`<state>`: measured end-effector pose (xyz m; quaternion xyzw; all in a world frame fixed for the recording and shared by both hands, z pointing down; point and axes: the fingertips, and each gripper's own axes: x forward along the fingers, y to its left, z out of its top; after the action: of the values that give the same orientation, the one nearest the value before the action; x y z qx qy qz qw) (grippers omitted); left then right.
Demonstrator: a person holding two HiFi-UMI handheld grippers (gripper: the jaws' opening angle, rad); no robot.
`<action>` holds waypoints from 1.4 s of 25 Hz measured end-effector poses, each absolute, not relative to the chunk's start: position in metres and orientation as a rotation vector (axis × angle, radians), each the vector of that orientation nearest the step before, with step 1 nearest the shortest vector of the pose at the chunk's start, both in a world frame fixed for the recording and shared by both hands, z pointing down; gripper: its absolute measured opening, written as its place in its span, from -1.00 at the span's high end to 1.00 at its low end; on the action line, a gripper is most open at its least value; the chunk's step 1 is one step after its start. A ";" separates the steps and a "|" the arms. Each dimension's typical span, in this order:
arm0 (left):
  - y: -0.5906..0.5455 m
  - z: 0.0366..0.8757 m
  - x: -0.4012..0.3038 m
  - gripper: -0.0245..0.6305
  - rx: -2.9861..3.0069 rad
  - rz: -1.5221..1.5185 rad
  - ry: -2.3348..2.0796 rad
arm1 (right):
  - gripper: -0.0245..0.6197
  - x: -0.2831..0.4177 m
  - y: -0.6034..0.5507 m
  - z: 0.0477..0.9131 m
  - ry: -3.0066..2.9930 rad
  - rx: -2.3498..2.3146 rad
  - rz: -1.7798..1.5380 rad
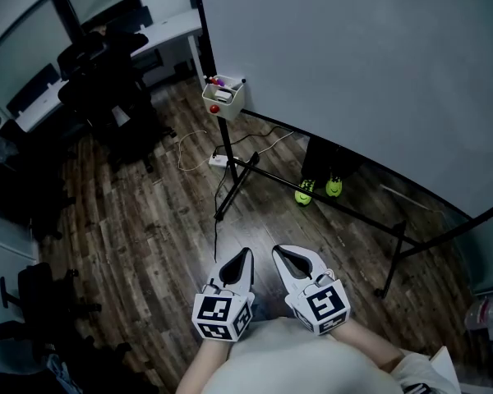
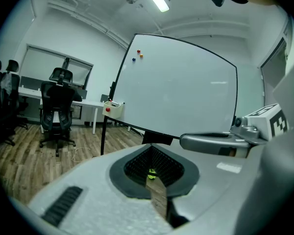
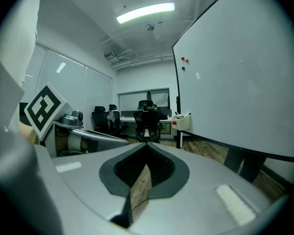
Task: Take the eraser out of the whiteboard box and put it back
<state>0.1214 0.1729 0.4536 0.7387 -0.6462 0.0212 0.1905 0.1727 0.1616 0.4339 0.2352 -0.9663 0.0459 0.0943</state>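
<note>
While we're well back from the box (image 1: 223, 98), left gripper (image 1: 245, 254): closed, empty.
Right gripper (image 1: 278, 252): closed, empty, nothing to grab yet.
Eraser: hidden from us.

The floor (image 1: 148, 220) is wood-look plank, brown-grey, grainy and matt. The whiteboard (image 1: 353, 64) has a smooth pale face with a soft sheen; its stand (image 1: 370, 215) looks like black-painted metal tube. The box (image 1: 223, 98) looks like smooth cream plastic. The chairs (image 1: 107, 80) are matt black, cloth or mesh, I cannot tell which. The left tool (image 1: 246, 254) and right tool (image 1: 278, 253) have light grey matt plastic shells, finely grained, with dark ribbed pads (image 2: 134, 166) that look rubbery. The table (image 1: 160, 31) top is smooth and white.
</note>
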 end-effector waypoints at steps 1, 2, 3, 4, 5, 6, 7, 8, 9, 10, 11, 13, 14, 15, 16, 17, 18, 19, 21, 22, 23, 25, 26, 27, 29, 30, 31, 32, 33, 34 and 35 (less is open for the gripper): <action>0.169 0.454 0.118 0.92 2.074 0.059 -1.814 | 0.92 0.169 0.157 0.434 -2.865 0.699 0.138; 0.164 0.454 0.114 0.92 2.074 0.061 -1.811 | 0.92 0.165 0.153 0.434 -2.865 0.702 0.141; 0.161 0.454 0.110 0.92 2.074 0.064 -1.810 | 0.92 0.161 0.149 0.433 -2.866 0.705 0.144; 0.157 0.454 0.107 0.92 2.075 0.069 -1.809 | 0.92 0.156 0.145 0.433 -2.868 0.706 0.145; 0.153 0.454 0.102 0.92 2.076 0.074 -1.810 | 0.92 0.151 0.141 0.432 -2.870 0.705 0.144; 0.150 0.455 0.098 0.92 2.077 0.077 -1.809 | 0.92 0.146 0.138 0.432 -2.872 0.703 0.141; 0.146 0.455 0.094 0.92 2.076 0.077 -1.806 | 0.92 0.141 0.134 0.431 -2.873 0.704 0.138; 0.142 0.455 0.090 0.92 2.076 0.077 -1.801 | 0.92 0.137 0.130 0.430 -2.875 0.706 0.137; 0.138 0.455 0.086 0.92 2.076 0.077 -1.797 | 0.92 0.133 0.125 0.429 -2.876 0.710 0.136; 0.134 0.454 0.082 0.92 2.077 0.077 -1.793 | 0.92 0.128 0.121 0.428 -2.877 0.714 0.136; 0.130 0.454 0.078 0.92 2.078 0.078 -1.789 | 0.92 0.124 0.117 0.427 -2.877 0.718 0.136; 0.123 0.453 0.069 0.92 2.082 0.076 -1.778 | 0.92 0.114 0.109 0.426 -2.876 0.726 0.136; 0.120 0.452 0.065 0.92 2.085 0.075 -1.774 | 0.92 0.110 0.105 0.426 -2.875 0.730 0.135; 0.116 0.450 0.060 0.92 2.088 0.076 -1.771 | 0.92 0.106 0.102 0.425 -2.873 0.734 0.135; 0.111 0.449 0.055 0.92 2.091 0.076 -1.769 | 0.92 0.101 0.098 0.424 -2.873 0.738 0.134; 0.107 0.447 0.050 0.92 2.095 0.076 -1.767 | 0.92 0.097 0.094 0.423 -2.872 0.743 0.133; 0.103 0.445 0.045 0.92 2.099 0.077 -1.765 | 0.92 0.092 0.090 0.421 -2.872 0.749 0.132; 0.099 0.444 0.040 0.92 2.104 0.078 -1.762 | 0.92 0.087 0.086 0.420 -2.873 0.755 0.131; 0.091 0.443 0.030 0.92 2.114 0.082 -1.754 | 0.92 0.077 0.079 0.418 -2.874 0.770 0.128; 0.088 0.443 0.026 0.92 2.119 0.085 -1.747 | 0.92 0.072 0.075 0.417 -2.874 0.777 0.126; 0.085 0.443 0.022 0.92 2.124 0.089 -1.741 | 0.92 0.067 0.072 0.416 -2.873 0.784 0.124; 0.078 0.443 0.014 0.92 2.133 0.098 -1.727 | 0.92 0.058 0.064 0.415 -2.870 0.795 0.123; 0.074 0.443 0.011 0.92 2.136 0.101 -1.720 | 0.92 0.054 0.061 0.415 -2.870 0.802 0.125; 0.071 0.443 0.007 0.92 2.139 0.103 -1.714 | 0.92 0.049 0.057 0.414 -2.869 0.809 0.128; 0.064 0.443 0.001 0.92 2.146 0.106 -1.700 | 0.92 0.041 0.051 0.414 -2.868 0.824 0.132; 0.061 0.443 -0.002 0.92 2.151 0.106 -1.692 | 0.92 0.037 0.048 0.414 -2.866 0.832 0.134; 0.058 0.442 -0.006 0.92 2.156 0.106 -1.685 | 0.92 0.033 0.045 0.414 -2.864 0.840 0.135; 0.056 0.442 -0.009 0.92 2.161 0.108 -1.678 | 0.92 0.029 0.043 0.414 -2.862 0.847 0.137; 0.053 0.441 -0.013 0.92 2.167 0.109 -1.671 | 0.92 0.025 0.040 0.413 -2.860 0.855 0.138; 0.051 0.441 -0.016 0.92 2.173 0.111 -1.665 | 0.92 0.022 0.038 0.414 -2.858 0.862 0.140; 0.049 0.441 -0.019 0.92 2.178 0.113 -1.658 | 0.92 0.019 0.036 0.414 -2.855 0.869 0.142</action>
<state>-0.0189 0.0487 0.4408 0.7789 -0.5931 0.0405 0.1995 0.0191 0.0359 0.4142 0.2900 -0.9528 0.0474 0.0770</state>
